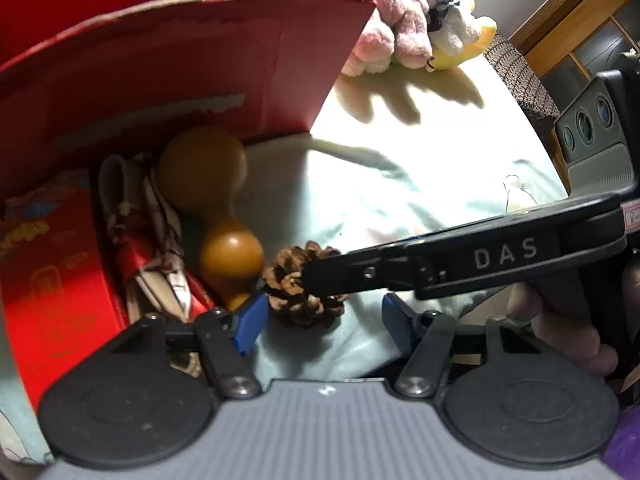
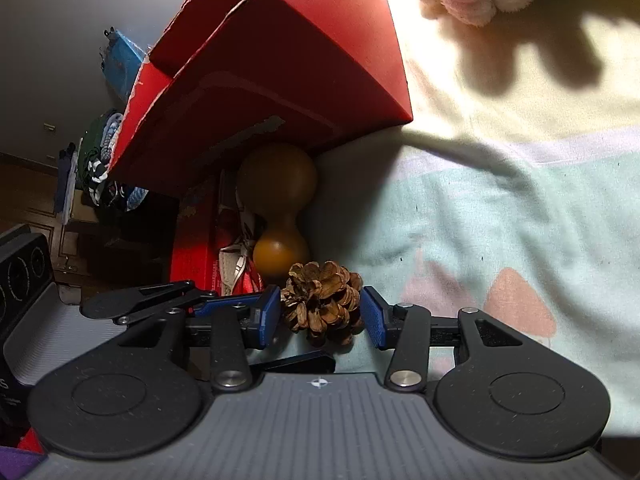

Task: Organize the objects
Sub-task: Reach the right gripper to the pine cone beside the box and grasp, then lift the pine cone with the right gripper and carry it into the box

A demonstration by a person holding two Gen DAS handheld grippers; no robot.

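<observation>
A brown pine cone (image 2: 320, 300) lies on the pale green sheet (image 2: 520, 220). My right gripper (image 2: 320, 316) is around it, and its blue pads touch the cone on both sides. In the left wrist view that gripper (image 1: 316, 276) comes in from the right as a black arm, with its tip on the pine cone (image 1: 300, 292). My left gripper (image 1: 322, 322) stands open just short of the cone, holding nothing. A brown wooden gourd (image 1: 208, 184) lies just beyond the cone, against a tilted red cardboard box (image 1: 180, 60).
Left of the gourd lie a red and white fabric bundle (image 1: 160, 248) and a flat red package (image 1: 52, 280). Pink plush toys (image 1: 396, 28) and a yellow one (image 1: 480, 44) sit beyond the box. Clothes (image 2: 100, 160) hang at the far left.
</observation>
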